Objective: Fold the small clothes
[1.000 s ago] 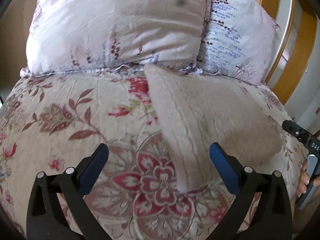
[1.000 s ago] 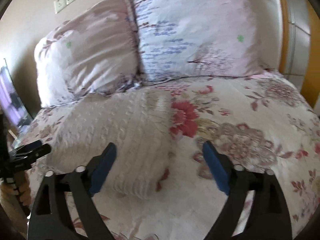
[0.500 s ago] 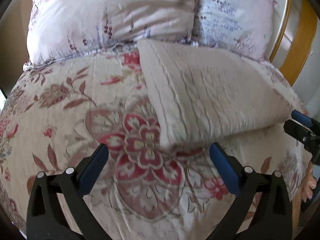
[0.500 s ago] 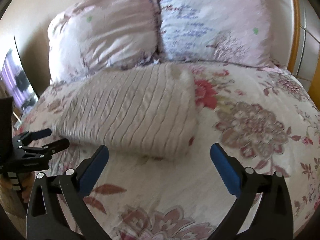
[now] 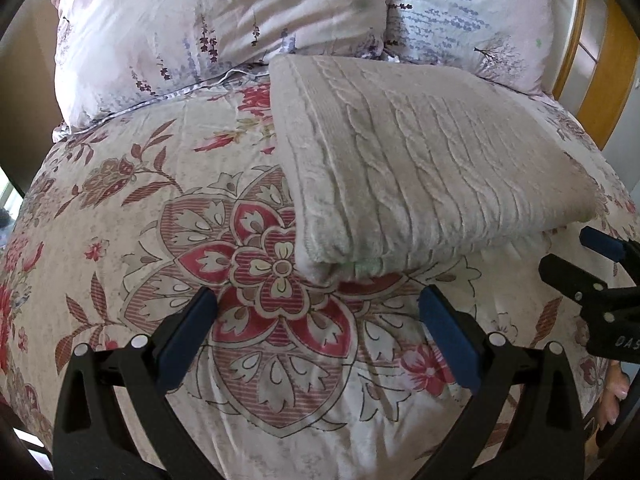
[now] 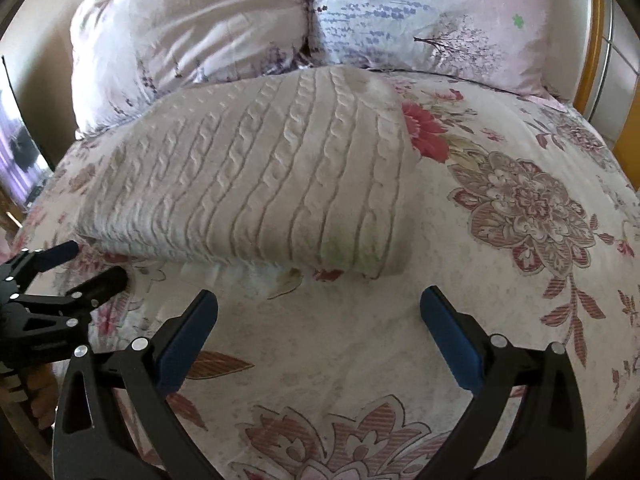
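A cream cable-knit garment (image 5: 424, 168) lies folded into a thick rectangle on the floral bedspread (image 5: 160, 208); it also shows in the right wrist view (image 6: 264, 184). My left gripper (image 5: 318, 312) is open and empty, just short of the fold's near left corner. My right gripper (image 6: 318, 312) is open and empty, a little back from the fold's near edge. Each gripper shows in the other's view: the right one (image 5: 576, 258) at the right edge, the left one (image 6: 80, 264) at the left edge, both beside the fold's ends.
Two pale floral pillows (image 5: 224, 28) (image 6: 432, 16) stand against the head of the bed behind the garment. A wooden bed frame (image 5: 608, 56) runs along the right. The bedspread (image 6: 520, 208) stretches right of the garment. A dark screen (image 6: 16, 152) stands at the left.
Both grippers have drawn back from the garment, which now lies flat and folded. The garment sat closer between the fingers a second ago.
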A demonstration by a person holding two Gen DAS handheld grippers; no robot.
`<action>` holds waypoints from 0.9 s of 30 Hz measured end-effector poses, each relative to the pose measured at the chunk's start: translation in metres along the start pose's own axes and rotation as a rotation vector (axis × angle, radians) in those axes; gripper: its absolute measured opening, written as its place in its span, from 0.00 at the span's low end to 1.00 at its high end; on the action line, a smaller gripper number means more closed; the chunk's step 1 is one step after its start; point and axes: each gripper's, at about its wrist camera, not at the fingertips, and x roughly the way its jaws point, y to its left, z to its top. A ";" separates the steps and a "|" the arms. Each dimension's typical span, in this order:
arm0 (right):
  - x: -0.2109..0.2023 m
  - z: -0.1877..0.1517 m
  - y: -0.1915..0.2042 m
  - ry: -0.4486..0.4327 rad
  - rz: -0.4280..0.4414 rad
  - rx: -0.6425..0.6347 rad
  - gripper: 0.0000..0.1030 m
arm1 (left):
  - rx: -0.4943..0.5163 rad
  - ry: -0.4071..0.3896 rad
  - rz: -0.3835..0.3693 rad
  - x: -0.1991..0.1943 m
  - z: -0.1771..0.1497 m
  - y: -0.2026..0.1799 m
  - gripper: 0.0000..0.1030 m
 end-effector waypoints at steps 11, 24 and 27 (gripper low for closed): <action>0.005 -0.002 0.004 0.003 -0.076 -0.016 0.99 | -0.002 -0.014 0.004 0.000 0.000 0.000 0.98; 0.004 -0.002 0.002 -0.002 -0.074 -0.019 0.99 | -0.004 -0.014 0.006 0.000 0.000 -0.001 0.98; 0.004 -0.002 0.002 -0.003 -0.074 -0.019 0.99 | -0.004 -0.014 0.006 0.000 0.000 -0.001 0.98</action>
